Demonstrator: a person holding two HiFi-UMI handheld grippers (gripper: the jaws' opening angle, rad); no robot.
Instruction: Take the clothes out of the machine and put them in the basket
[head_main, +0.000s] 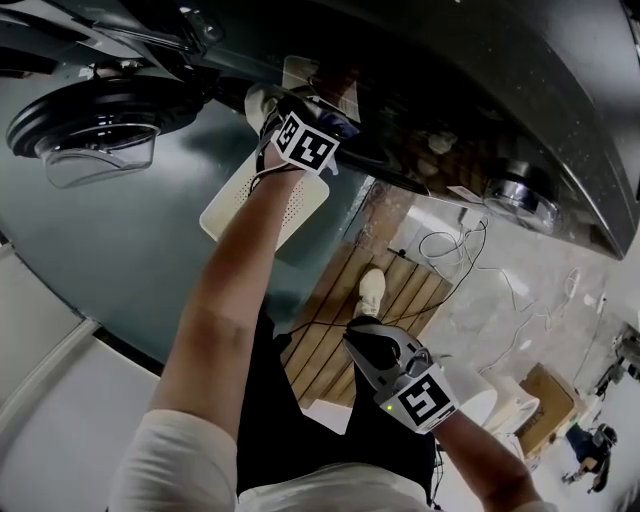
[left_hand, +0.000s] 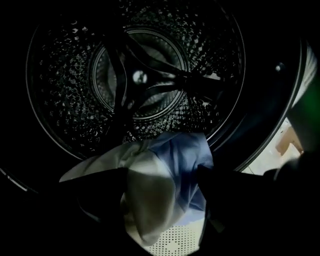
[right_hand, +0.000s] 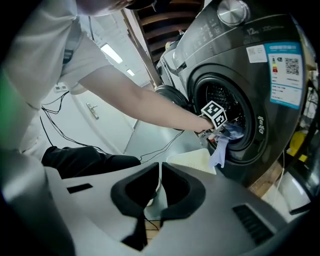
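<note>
Clothes (left_hand: 165, 185), white and pale blue, spill over the machine (right_hand: 235, 65) lip, lying between the wide-apart jaws of the left gripper (left_hand: 160, 172), unclamped. Basket (left_hand: 175, 245) sits just below that claw. Right gripper (right_hand: 159, 170) hangs back, jaws together, empty. Drum (left_hand: 65, 75) beyond shows nothing else; likely the last bundle, not yet basketed.
</note>
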